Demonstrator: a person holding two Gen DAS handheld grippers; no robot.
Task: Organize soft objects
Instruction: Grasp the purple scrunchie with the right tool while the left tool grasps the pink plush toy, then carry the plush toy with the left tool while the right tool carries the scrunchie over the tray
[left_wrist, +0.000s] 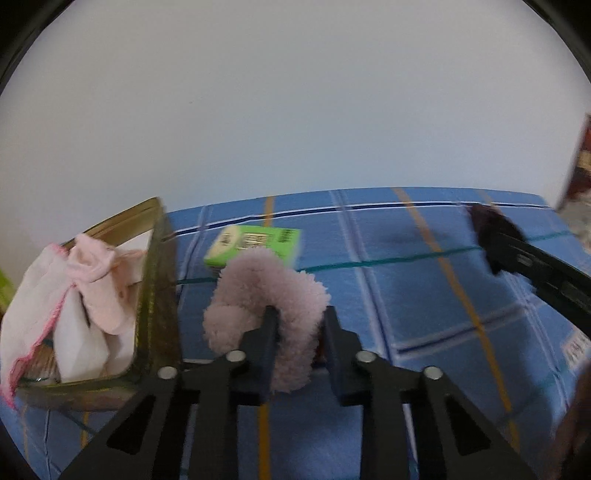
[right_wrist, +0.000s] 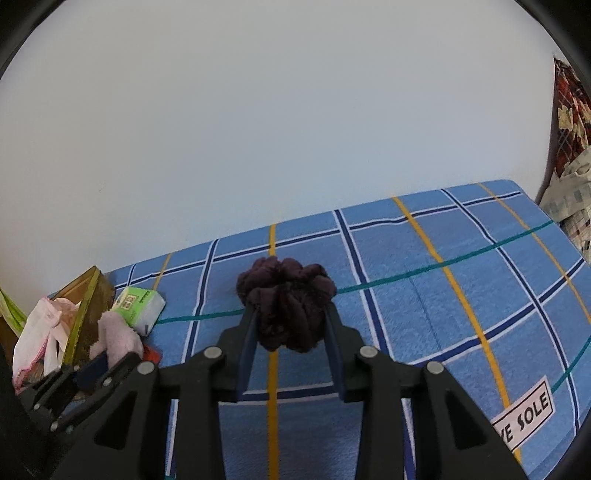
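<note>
A blue checked bed (right_wrist: 461, 295) carries a gold bin (left_wrist: 155, 295) stuffed with pink cloths (left_wrist: 92, 280). Beside the bin, the left gripper (left_wrist: 299, 317) has its jaws pinching a pink scrunchie (left_wrist: 266, 295). The right gripper (right_wrist: 290, 317) pinches a maroon scrunchie (right_wrist: 286, 295) above mid-bed.

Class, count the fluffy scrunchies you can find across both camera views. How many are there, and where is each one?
2. The pink scrunchie is clamped in the left gripper, beside the basket. The dark purple scrunchie is clamped in the right gripper, over the blue bedsheet. The basket's cloths may hide more.
</note>
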